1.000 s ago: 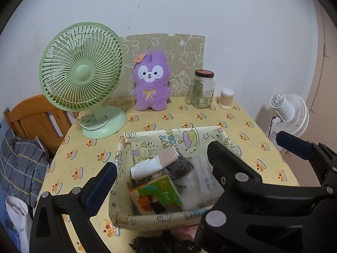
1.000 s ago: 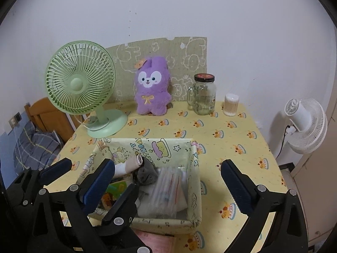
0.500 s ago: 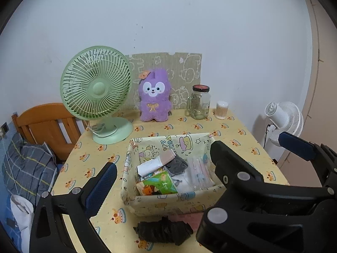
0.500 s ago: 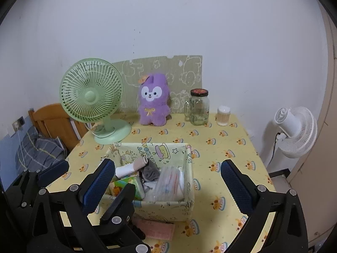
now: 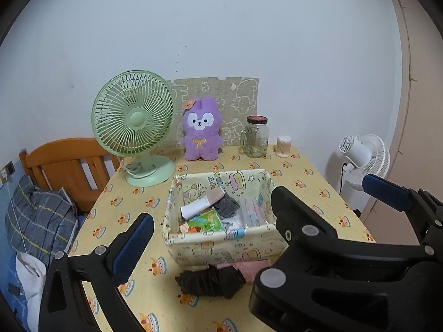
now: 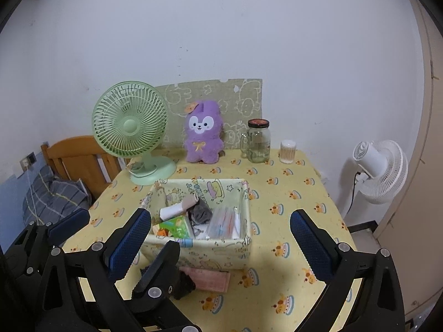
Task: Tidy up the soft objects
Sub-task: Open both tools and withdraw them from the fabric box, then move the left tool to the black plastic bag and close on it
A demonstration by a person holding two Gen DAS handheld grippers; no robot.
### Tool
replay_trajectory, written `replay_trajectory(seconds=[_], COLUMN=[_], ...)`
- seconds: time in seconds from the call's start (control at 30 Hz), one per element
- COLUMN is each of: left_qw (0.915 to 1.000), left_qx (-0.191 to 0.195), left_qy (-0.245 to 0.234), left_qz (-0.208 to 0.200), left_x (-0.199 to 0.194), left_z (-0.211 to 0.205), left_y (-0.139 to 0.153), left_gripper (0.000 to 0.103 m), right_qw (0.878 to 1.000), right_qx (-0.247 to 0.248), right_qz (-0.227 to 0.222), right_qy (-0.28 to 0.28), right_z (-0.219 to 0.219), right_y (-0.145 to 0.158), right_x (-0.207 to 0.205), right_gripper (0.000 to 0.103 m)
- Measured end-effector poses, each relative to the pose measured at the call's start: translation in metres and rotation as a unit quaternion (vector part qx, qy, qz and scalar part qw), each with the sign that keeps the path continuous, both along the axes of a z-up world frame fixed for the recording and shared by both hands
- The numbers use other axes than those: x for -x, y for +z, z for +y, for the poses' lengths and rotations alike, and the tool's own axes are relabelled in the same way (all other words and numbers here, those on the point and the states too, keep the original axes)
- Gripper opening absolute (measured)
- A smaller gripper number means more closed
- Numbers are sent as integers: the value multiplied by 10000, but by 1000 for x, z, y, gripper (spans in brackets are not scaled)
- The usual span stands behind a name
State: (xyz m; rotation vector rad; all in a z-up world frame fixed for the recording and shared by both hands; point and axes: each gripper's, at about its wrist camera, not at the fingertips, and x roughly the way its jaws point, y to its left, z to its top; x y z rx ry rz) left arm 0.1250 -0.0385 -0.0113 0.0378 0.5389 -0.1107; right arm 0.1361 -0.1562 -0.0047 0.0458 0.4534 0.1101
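Both your claws are held above the near edge of the counter (image 6: 304, 177), and both are spread wide with nothing between the fingers. The left claw (image 5: 210, 232) hangs over the near left corner of the fabric box (image 5: 221, 243); the right claw (image 6: 221, 235) sits right over the box's front wall (image 6: 210, 251).

Taking the box as the landmark: it sits about mid-counter, on the yellow printed cloth. Inside it you've got a rolled white and beige cloth (image 5: 202, 204) toward the back left, a grey balled-up sock (image 5: 227, 206) just right of that, a green packet (image 5: 206, 221) at the front left, and a clear plastic bag (image 5: 253, 213) along the right side.

Just in front of the box, on the counter, there's a black bundle of fabric (image 5: 210, 279), and a folded pink cloth (image 6: 207, 278) beside it on its right, pretty much touching the box's front wall. Both are outside the box.

Behind the box: green desk fan (image 5: 133, 121) to the back left, purple plush bunny (image 5: 202, 132) straight back against the wall, glass jar (image 5: 256, 137) to the back right, and a cotton swab tub (image 5: 283, 146) just right of the jar. A white floor fan (image 6: 379, 171) stands off the counter, well to the box's right.
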Motion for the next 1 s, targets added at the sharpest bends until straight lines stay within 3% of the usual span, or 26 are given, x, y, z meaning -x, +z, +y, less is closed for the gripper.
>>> replay_trajectory(seconds=[0.5,1.0], left_qw=[9999,9988], left_qx=[-7,-15], left_qy=[-101,-142], left_qz=[86,476], left_x=[23,20], left_z=[-1,4], left_y=[-22,-64], left_gripper=[103,103], right_qw=[9998,9998], right_qx=[116,73], right_qz=[-92,169], right_qy=[-95,-11], right_z=[0,7], right_y=[-20,-61], right_x=[31,24], right_gripper=[102,102])
